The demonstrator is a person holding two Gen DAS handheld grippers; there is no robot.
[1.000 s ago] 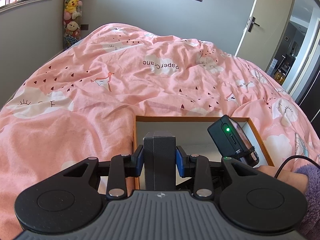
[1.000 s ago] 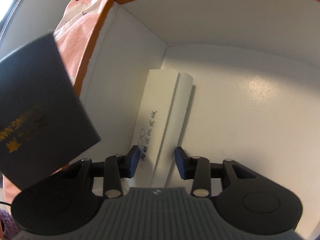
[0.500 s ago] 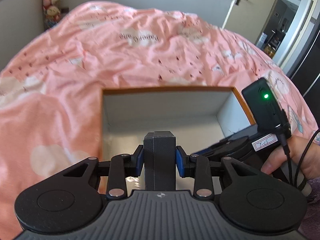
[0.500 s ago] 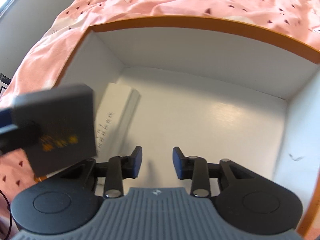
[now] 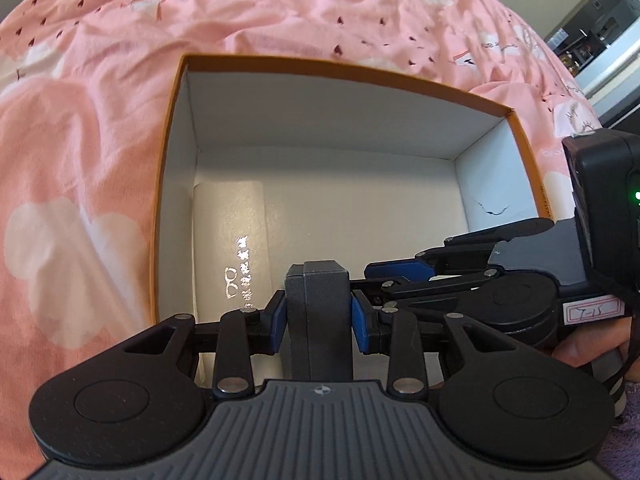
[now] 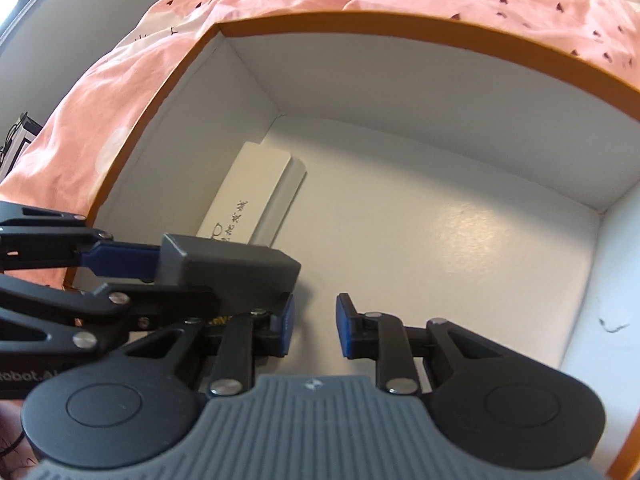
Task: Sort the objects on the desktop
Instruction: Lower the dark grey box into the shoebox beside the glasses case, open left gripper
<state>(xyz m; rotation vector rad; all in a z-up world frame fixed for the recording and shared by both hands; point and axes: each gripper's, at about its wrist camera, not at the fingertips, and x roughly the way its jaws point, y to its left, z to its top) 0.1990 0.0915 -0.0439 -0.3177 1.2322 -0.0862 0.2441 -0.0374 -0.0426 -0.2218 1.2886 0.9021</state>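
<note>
The white glasses case [image 6: 256,196] already lies in the orange-rimmed box [image 5: 176,128]; the left gripper [image 5: 319,312] clamps a dark grey case [image 5: 318,320] above it — unplaced — while the right gripper [image 6: 314,330], empty, is closing.

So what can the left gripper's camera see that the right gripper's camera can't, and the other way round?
Only the left wrist view shows a hand on the right gripper's handle and a doorway beyond the bed. Only the right wrist view shows the right gripper closing on nothing, and the grey wall beside the bed. Both show the orange-rimmed box, the white case inside it, the pink bedspread, and the left gripper holding a dark grey box.
</note>
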